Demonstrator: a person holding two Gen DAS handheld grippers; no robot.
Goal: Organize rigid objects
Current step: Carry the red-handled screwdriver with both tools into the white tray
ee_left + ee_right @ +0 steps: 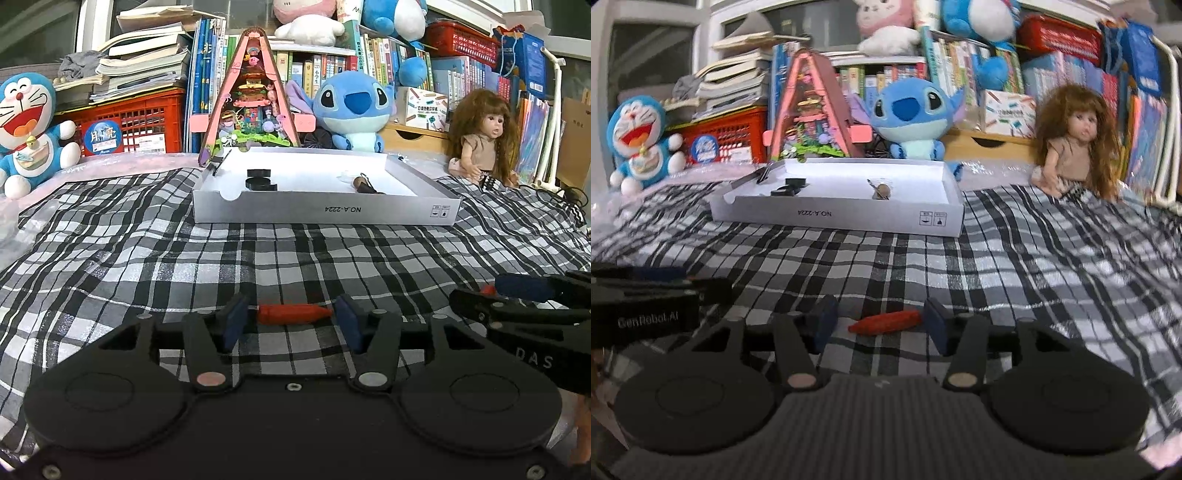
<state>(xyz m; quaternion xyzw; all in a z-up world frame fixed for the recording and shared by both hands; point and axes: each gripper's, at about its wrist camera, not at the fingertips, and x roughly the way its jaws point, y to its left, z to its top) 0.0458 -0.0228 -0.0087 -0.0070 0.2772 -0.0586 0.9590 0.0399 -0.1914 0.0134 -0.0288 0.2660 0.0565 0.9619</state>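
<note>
Between the blue pads of my left gripper (pixel 291 325) a red carrot-shaped piece (pixel 293 314) lies on the plaid cloth, with a gap at its blunt end; the jaws are open. A second red piece (pixel 884 322) lies slightly tilted on the cloth between the pads of my right gripper (pixel 881 326), clear of both, so those jaws are open too. Each gripper shows at the edge of the other's view: the right gripper (pixel 495 293), the left gripper (pixel 665 280). Farther back stands a white shallow box (pixel 325 214) holding black discs (pixel 260 179) and a brown piece (pixel 364 184).
Behind the box stand a pink triangular toy house (pixel 251 99), a blue plush (pixel 351 107) and a blue cat plush (pixel 29 129) at the left. A long-haired doll (pixel 480 136) sits at the right. Books and red crates line the back.
</note>
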